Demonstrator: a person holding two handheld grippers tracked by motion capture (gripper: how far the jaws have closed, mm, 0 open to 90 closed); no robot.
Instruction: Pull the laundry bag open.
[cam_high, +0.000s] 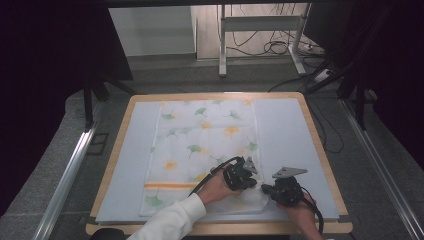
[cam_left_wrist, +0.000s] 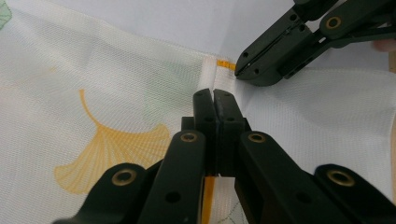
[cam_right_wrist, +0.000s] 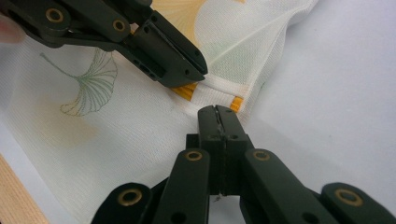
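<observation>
From the high view, a wooden table (cam_high: 320, 145) carries a pale blue mat (cam_high: 285, 135), and on it lies a white cloth (cam_high: 200, 145) printed with green and yellow ginkgo leaves and crossed by an orange stripe (cam_high: 167, 185) near my side. My two hands come in from the bottom edge. My left gripper (cam_high: 248, 181) and my right gripper (cam_high: 265, 190) sit close together at the cloth's near right corner, where the fabric is bunched up.

In the left gripper view, my left gripper (cam_left_wrist: 214, 95) has its two black jaws pressed together on a raised hem of the cloth (cam_left_wrist: 116, 84), pinching the fold. A yellow ginkgo leaf (cam_left_wrist: 116, 149) lies just to the left of the jaws. My right gripper (cam_left_wrist: 240, 69) comes in from the upper right, its tip down on the same hem, just beside a short piece of the orange stripe (cam_left_wrist: 226, 64).

In the right gripper view, my right gripper (cam_right_wrist: 217, 112) has its jaws closed flat against each other, gripping the cloth's folded edge (cam_right_wrist: 219, 95) beside the orange stripe (cam_right_wrist: 236, 103). My left gripper (cam_right_wrist: 201, 74) reaches in from the upper left, its tip on the fabric right next to mine. A green outlined ginkgo leaf (cam_right_wrist: 91, 81) is printed to the left, and a strip of the wooden table edge (cam_right_wrist: 16, 198) appears at the lower left corner.
</observation>
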